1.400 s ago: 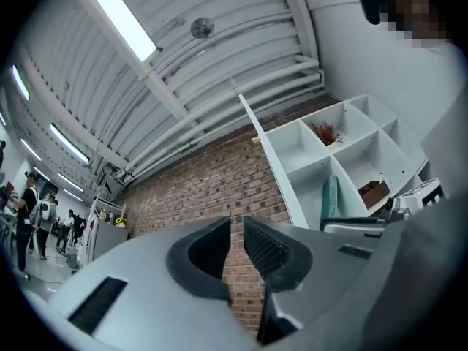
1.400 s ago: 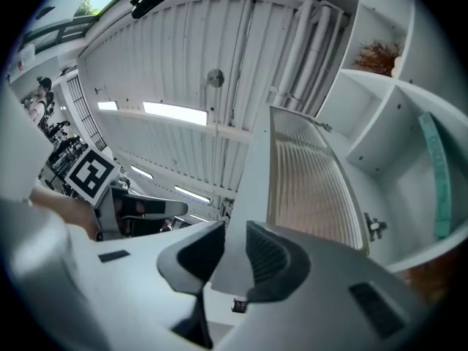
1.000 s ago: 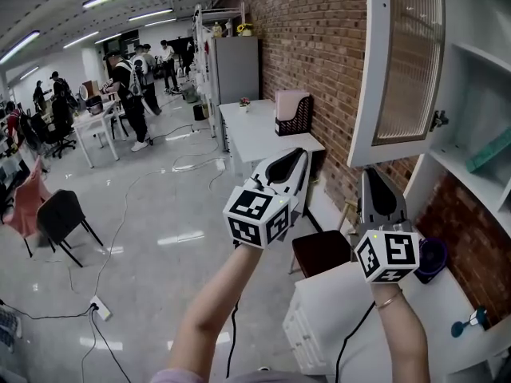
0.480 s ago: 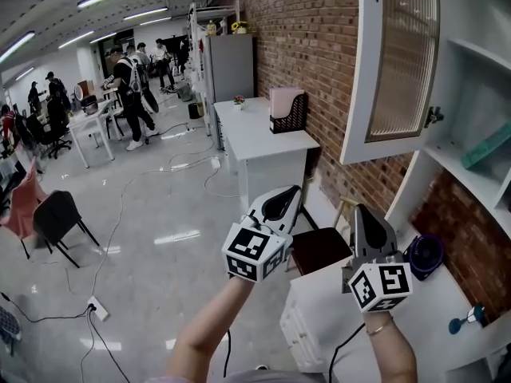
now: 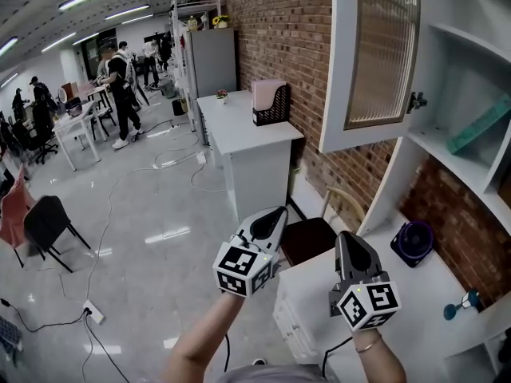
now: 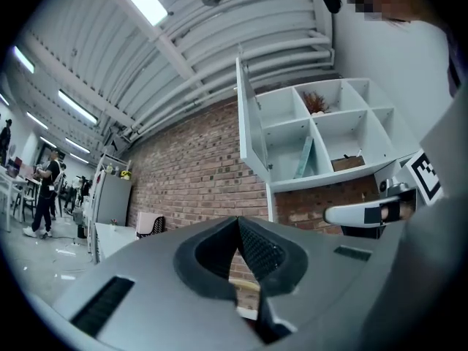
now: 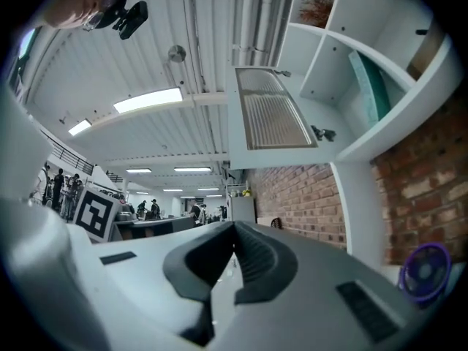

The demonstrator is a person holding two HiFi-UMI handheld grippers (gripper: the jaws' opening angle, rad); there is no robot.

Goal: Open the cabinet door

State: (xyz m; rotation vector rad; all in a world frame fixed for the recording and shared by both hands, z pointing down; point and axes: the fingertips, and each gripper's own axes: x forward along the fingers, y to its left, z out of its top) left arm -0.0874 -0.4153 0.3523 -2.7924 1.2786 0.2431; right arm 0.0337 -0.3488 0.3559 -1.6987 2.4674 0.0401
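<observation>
head view. the left gripper (image 5: 279,212) and the right gripper (image 5: 346,238), each carried in a hand, sit low in the frame, side by side and apart, both pointing away from the person. each carries a marker cube (image 5: 243,270) at its rear. in both gripper views the jaws are clenched together, pad against pad, with nothing between them.

the cabinet door (image 5: 375,54), white-framed with a ribbed glass panel, stands swung wide open, up and to the right of the grippers and well apart from them. it hangs by its hinge (image 5: 415,100) from the white wall cabinet (image 5: 467,42), whose open shelves show behind it. a teal item (image 5: 479,124) leans on one shelf. below the cabinet, a purple round object (image 5: 413,240) rests on the white desk (image 5: 415,302). the brick wall (image 5: 279,30) runs back past a white table (image 5: 239,130).
</observation>
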